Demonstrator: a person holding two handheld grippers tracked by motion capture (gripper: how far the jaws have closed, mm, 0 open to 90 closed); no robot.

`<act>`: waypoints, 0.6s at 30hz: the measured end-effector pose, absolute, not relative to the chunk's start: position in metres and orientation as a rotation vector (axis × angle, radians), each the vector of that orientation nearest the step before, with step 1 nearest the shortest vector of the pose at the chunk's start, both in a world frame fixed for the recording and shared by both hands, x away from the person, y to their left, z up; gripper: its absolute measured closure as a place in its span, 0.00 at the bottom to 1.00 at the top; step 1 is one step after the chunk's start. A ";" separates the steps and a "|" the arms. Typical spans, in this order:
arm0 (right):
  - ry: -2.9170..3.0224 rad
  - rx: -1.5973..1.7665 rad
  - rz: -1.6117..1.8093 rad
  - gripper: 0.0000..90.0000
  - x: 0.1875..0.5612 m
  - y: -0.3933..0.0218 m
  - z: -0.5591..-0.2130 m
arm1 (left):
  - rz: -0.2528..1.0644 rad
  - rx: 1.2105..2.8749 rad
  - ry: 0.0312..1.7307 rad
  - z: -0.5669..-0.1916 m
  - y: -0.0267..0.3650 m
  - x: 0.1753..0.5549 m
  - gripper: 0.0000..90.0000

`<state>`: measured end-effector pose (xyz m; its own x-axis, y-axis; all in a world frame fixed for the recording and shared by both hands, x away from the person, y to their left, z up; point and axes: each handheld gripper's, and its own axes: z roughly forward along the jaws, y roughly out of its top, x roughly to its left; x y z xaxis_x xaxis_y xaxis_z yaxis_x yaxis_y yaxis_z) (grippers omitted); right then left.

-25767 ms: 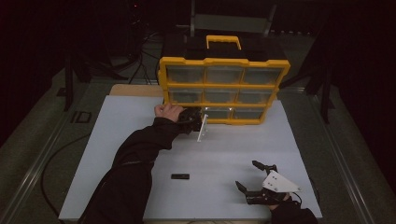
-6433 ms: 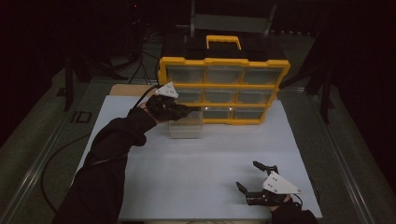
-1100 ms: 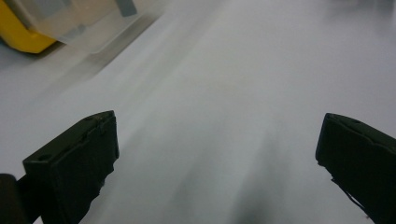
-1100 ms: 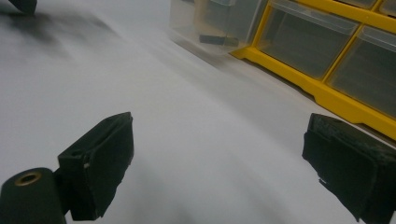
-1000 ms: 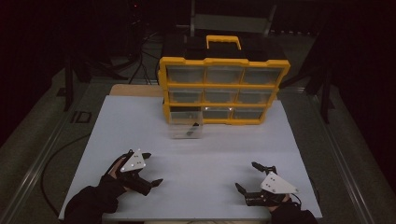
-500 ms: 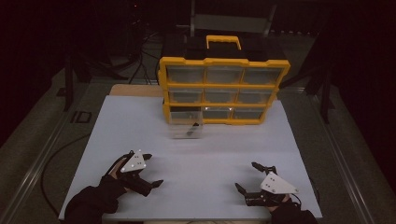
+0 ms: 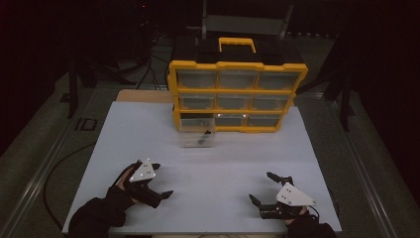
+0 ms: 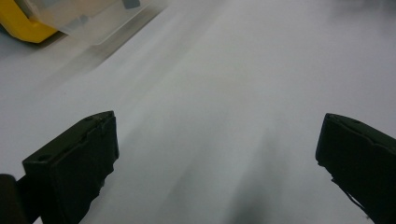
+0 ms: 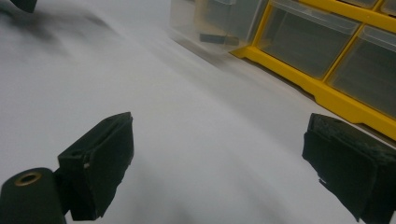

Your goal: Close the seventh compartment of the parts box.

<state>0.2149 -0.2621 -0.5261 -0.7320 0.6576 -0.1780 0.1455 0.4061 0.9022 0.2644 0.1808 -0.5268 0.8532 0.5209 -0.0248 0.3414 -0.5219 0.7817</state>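
Observation:
A yellow organizer case with several clear drawers stands at the back of the white table. Its bottom-left drawer is pulled out onto the table, and a small dark part lies inside; the right gripper view shows that drawer and part too. My left gripper rests near the front left, open with nothing between its jaws. My right gripper rests near the front right, open and empty as well. In the left gripper view the drawer sits at the top left.
A wooden board peeks out behind the table's back left. Cables and dark stands lie on the floor beyond. The person's sleeves enter at the front edge.
Over the earlier frames the left gripper left the drawer area and drew back to the front left of the table. In the last second both grippers hardly moved.

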 end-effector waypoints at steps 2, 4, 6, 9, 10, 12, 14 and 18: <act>2.150 0.684 1.305 0.10 0.215 -0.262 -0.526 | 0.267 2.169 0.623 -0.527 0.180 0.265 0.00; 2.149 0.684 1.304 0.10 0.215 -0.262 -0.526 | 0.264 2.182 0.622 -0.526 0.180 0.265 0.00; 2.150 0.684 1.303 0.10 0.214 -0.263 -0.526 | 0.266 2.199 0.615 -0.524 0.177 0.263 0.00; 2.146 0.691 1.305 0.10 0.215 -0.263 -0.526 | 0.275 2.198 0.608 -0.521 0.175 0.262 0.00; 2.150 0.685 1.304 0.10 0.214 -0.263 -0.526 | 0.274 2.196 0.608 -0.519 0.174 0.262 0.00; 2.144 0.685 1.303 0.10 0.214 -0.262 -0.525 | 0.289 2.190 0.604 -0.515 0.174 0.261 0.00; 2.144 0.681 1.302 0.10 0.214 -0.262 -0.525 | 0.295 2.183 0.599 -0.509 0.174 0.260 0.00; 2.141 0.686 1.299 0.10 0.215 -0.262 -0.525 | 0.320 2.167 0.601 -0.498 0.174 0.260 0.00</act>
<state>0.2147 -0.2618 -0.5254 -0.7261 0.6631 -0.1822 0.1446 0.4063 0.9022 0.2603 0.1739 -0.4975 0.8522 0.5229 0.0190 0.3072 -0.5293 0.7908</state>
